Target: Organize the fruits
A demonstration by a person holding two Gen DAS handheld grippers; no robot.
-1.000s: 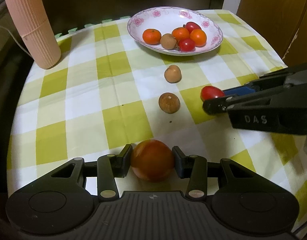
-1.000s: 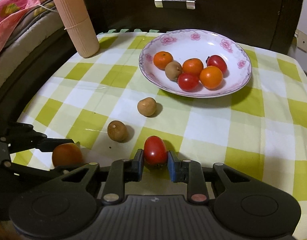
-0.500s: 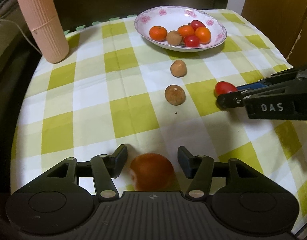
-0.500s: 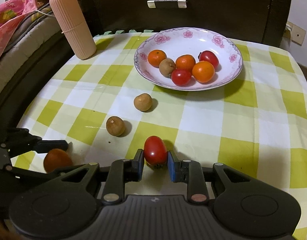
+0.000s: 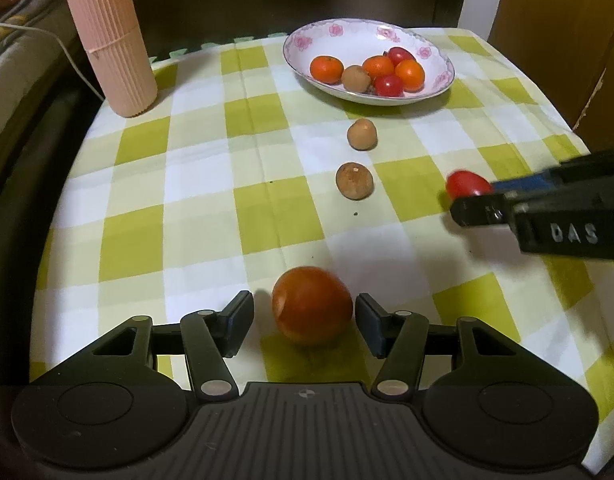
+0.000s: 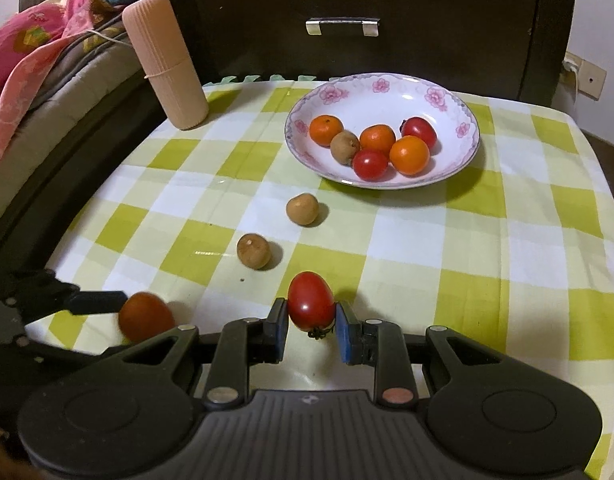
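A: Left gripper, status? I log the fingers spread wide, with the orange-red tomato sitting between them on the bench, a clear gap on the left pad side and a thin one on the right. Nothing is gripped.

B: Agreed. In my right wrist view that same fruit sits at the lower left, blurred, next to the left tool's finger. Right gripper?

A: Fingers closed onto the small red cherry tomato; both blue pads touch its sides, stem end pointing down toward the camera. I cannot tell whether it is off the checked cloth.

B: Entry for loose items: two brown round fruits on the cloth, the darker one nearer us, the paler one closer to the plate.

A: Noted. Plate is at the far side of the bench, floral rim, holding three orange fruits, two red tomatoes and one brown fruit, clustered and touching.

B: Also a ribbed pink cylinder upright at the far left corner.
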